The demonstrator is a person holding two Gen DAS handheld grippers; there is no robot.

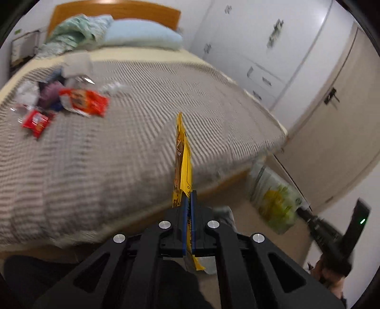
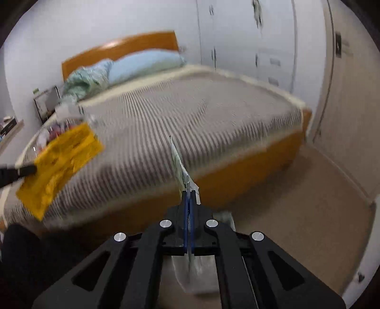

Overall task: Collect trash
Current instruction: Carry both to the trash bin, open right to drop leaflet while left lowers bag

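Observation:
My left gripper point(image 1: 189, 197) is shut on a yellow snack wrapper point(image 1: 181, 156), held edge-on above the bed's near edge; the same wrapper shows flat in the right wrist view point(image 2: 59, 164). My right gripper point(image 2: 189, 195) is shut on a pale green-and-white wrapper point(image 2: 181, 171), which also shows in the left wrist view point(image 1: 275, 197), held above the floor by the bed's corner. More trash lies on the grey bedspread point(image 1: 133, 133) at the far left: an orange-red packet point(image 1: 85, 101), a red packet point(image 1: 35, 121), and crumpled white and purple pieces point(image 1: 49, 91).
The bed has a wooden headboard point(image 1: 114, 14), a blue pillow point(image 1: 142, 35) and a bunched green blanket point(image 1: 76, 31). White wardrobes point(image 1: 261, 47) and a beige door point(image 1: 339, 123) stand to the right. Beige floor point(image 2: 296, 202) runs along the bed's side.

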